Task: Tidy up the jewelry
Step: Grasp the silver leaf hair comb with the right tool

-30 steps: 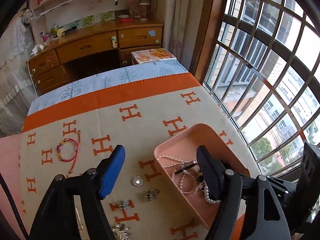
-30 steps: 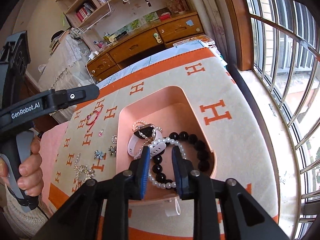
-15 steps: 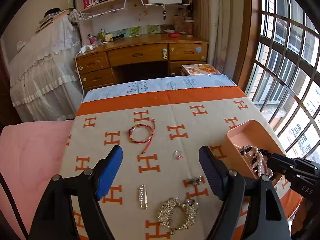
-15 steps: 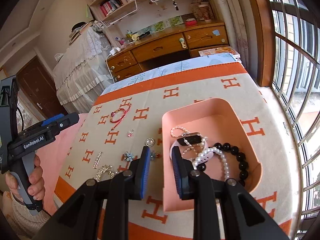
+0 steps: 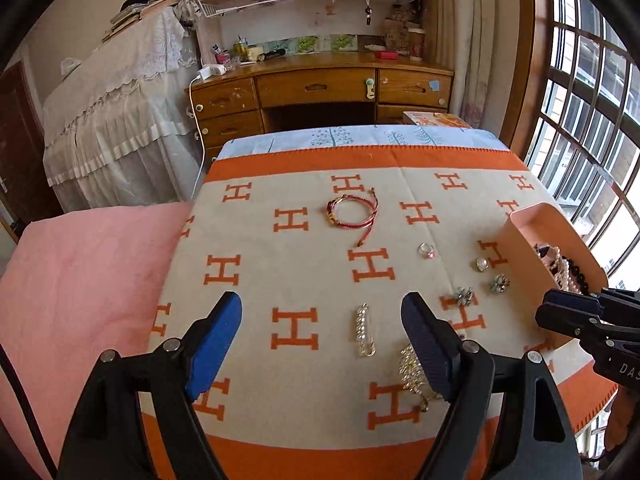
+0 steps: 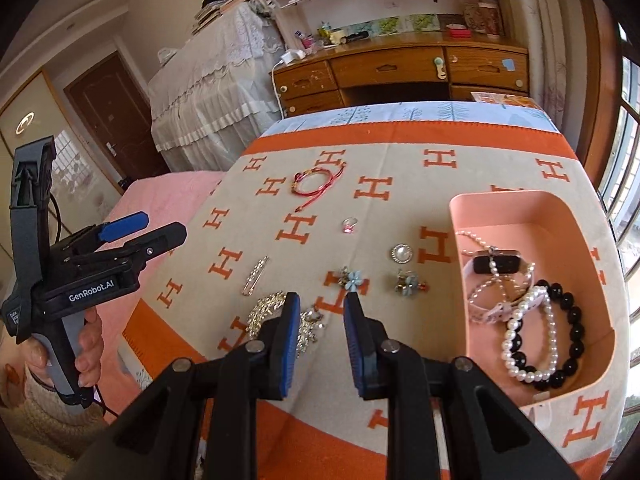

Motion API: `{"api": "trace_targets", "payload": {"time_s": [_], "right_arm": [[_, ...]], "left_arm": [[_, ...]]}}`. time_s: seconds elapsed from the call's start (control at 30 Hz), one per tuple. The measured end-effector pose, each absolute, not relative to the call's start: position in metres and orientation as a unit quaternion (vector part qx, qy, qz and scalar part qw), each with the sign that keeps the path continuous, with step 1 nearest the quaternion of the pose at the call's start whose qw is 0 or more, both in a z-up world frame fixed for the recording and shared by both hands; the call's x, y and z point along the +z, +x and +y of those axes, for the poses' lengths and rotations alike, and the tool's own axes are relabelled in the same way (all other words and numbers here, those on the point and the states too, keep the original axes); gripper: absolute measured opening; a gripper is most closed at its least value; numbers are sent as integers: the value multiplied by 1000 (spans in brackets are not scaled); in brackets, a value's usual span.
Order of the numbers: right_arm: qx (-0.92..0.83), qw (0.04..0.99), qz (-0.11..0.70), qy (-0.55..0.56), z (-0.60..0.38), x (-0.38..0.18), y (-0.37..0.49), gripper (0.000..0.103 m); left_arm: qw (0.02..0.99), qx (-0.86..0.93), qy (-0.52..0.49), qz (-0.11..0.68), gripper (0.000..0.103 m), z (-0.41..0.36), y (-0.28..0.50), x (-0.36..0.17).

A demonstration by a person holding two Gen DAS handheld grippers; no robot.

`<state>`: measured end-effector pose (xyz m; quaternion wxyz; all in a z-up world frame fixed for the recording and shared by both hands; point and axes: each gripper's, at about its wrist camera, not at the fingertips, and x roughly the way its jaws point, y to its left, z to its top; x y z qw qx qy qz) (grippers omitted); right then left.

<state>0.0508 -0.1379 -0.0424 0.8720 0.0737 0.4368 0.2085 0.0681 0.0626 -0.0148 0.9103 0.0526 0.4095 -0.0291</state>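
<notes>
A pink tray [image 6: 516, 208] at the right of the blanket holds a pearl strand [image 6: 528, 332], a black bead bracelet [image 6: 572, 328] and a watch [image 6: 500, 264]. Loose on the blanket lie a red cord bracelet [image 5: 352, 212], a ring [image 5: 427, 250], a round brooch [image 6: 401, 254], two flower earrings [image 6: 352, 278], a rhinestone clip [image 5: 363, 330] and a sparkly piece [image 6: 268, 312]. My left gripper [image 5: 322, 340] is open and empty above the near-left blanket, beside the clip. My right gripper [image 6: 322, 320] is slightly open and empty, just above the sparkly piece.
The orange and beige H-pattern blanket [image 5: 296, 264] covers the table. A pink cloth [image 5: 80, 272] lies to the left. A wooden desk [image 5: 320, 92] and a covered bed stand behind. A barred window [image 5: 592, 120] is at the right.
Both grippers have swung left, away from the tray and over the loose jewelry. The right gripper's fingers have opened a little. The pearl strand lies in the tray.
</notes>
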Motion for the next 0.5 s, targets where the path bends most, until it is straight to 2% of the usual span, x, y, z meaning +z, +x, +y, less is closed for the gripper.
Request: {"api": "trace_targets", "payload": {"time_s": [0.27, 0.5], "right_arm": [[258, 838, 479, -45, -81, -69, 65, 23], [289, 800, 502, -155, -52, -84, 79, 23]], "left_arm": [[885, -12, 20, 464, 81, 96, 65, -55], [877, -9, -7, 481, 81, 112, 65, -71]]}}
